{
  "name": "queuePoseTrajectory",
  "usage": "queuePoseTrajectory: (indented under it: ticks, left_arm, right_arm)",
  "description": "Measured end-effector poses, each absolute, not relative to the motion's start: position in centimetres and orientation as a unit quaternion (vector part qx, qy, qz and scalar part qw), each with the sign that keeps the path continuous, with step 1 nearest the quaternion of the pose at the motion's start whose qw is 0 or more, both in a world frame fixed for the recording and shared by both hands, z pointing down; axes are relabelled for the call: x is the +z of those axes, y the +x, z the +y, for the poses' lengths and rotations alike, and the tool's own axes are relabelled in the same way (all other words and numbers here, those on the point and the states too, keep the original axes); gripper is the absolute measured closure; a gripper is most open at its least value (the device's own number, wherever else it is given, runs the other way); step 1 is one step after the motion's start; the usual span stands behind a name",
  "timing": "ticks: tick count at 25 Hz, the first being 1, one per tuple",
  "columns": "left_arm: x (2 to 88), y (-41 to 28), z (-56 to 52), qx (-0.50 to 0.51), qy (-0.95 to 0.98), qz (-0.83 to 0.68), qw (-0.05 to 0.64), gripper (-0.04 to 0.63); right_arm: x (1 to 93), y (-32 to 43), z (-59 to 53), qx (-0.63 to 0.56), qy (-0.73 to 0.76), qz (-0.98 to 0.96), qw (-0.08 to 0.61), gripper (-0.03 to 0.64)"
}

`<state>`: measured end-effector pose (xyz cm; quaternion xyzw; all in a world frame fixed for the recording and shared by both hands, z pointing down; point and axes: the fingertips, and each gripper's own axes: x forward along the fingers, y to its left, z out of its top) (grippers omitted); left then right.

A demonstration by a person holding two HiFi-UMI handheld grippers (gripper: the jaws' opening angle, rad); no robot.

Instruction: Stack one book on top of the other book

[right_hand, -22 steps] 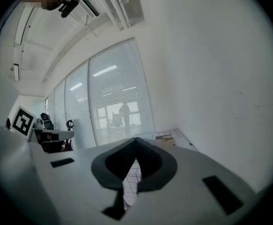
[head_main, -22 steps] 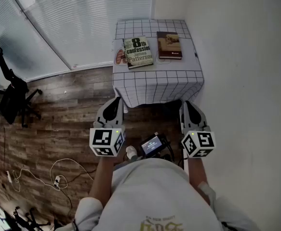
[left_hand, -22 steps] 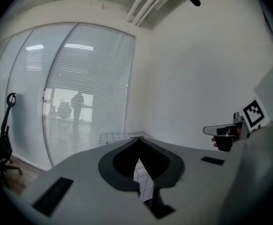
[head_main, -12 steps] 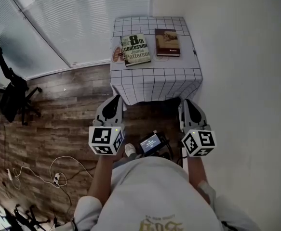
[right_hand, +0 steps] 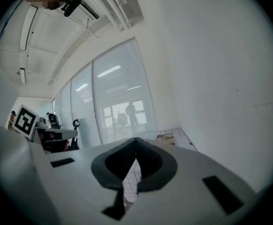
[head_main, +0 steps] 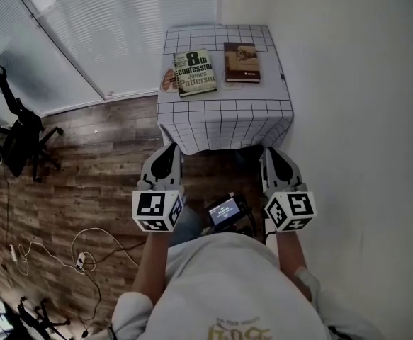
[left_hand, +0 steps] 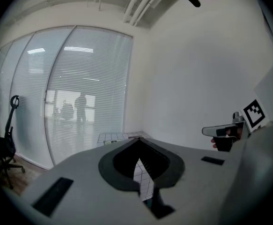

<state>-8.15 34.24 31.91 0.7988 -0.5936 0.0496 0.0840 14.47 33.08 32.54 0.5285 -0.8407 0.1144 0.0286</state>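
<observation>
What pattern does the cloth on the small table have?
The tablecloth is white with a grid of thin dark lines; the head view shows it best.

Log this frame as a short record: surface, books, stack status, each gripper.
surface: small table with a checked cloth, beside the wall
books: 8th Confession book and brown book, both flat, side by side, apart
stacked: not yet
left gripper: shut, empty, held short of the table
right gripper: shut, empty, held short of the table
</observation>
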Motion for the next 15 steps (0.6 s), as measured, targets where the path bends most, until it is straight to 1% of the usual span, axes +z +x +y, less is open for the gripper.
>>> queuePoseTrajectory:
  ticks: [2, 7, 15]
  left_arm:
    - [32.1, -7.6, 34.6, 0.052, 0.799, -0.594, 0.085, 0.588]
    - [32.9, -7.0, 34.5, 0.051, 0.798, -0.593, 0.095, 0.588]
    - [32.1, -6.2, 31.6, 0.041, 0.803, -0.588, 0.085, 0.588]
  right_arm:
    - [32.6, 14.8, 33.4, 0.113, 0.523, -0.844, 0.033, 0.611]
    - [33.0, 15.3, 33.6, 0.120, 0.514, -0.849, 0.018, 0.611]
    - [33.0, 16.0, 31.2, 0.119, 0.518, -0.847, 0.017, 0.611]
